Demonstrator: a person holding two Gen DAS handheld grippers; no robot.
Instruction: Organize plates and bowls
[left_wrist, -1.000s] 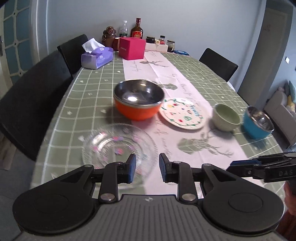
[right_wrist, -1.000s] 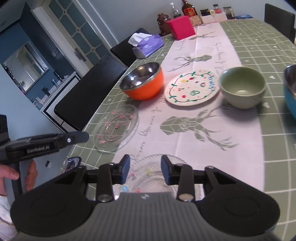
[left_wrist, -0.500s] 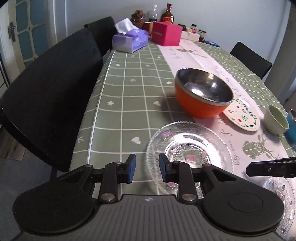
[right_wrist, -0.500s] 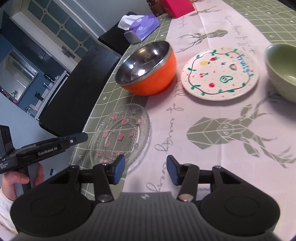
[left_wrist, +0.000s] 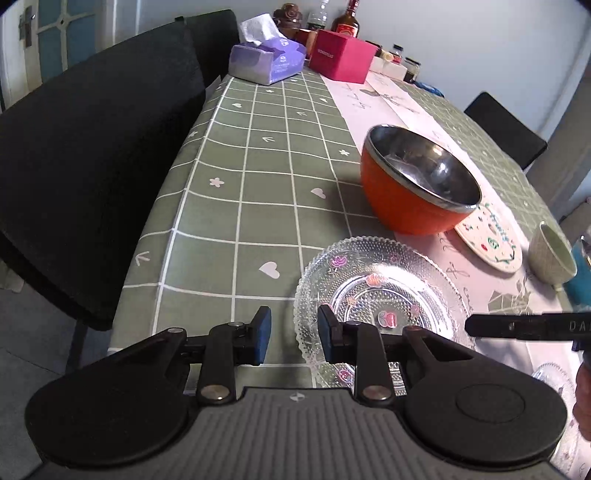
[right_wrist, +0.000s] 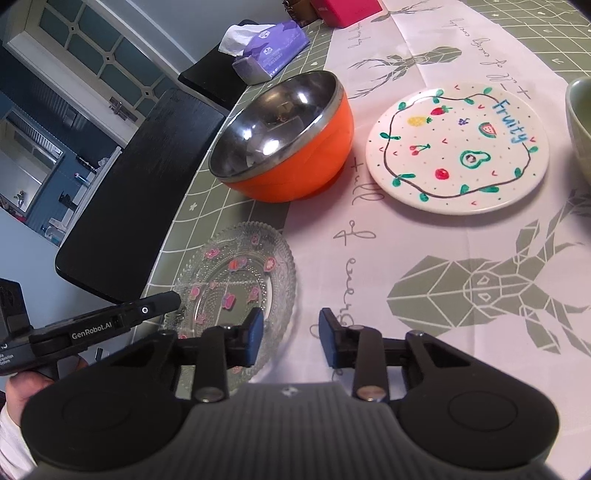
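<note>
Both grippers approach the glass plate (left_wrist: 380, 295). Left gripper (left_wrist: 293, 334) spread, straddling its rim; right gripper (right_wrist: 290, 338) closing, nothing between. Next: pinch the rim.

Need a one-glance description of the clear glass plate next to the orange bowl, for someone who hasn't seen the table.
Start at the orange bowl with the steel lining, on the green checked tablecloth. The glass plate lies just in front of it, toward the table edge. Unlike the white plate marked Fruity, it is see-through, beaded, with small pink flowers.

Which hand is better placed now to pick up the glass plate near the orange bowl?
Probably left: the left tool straddles the glass plate rim. The right tool, closing empty, sits beside it.
</note>
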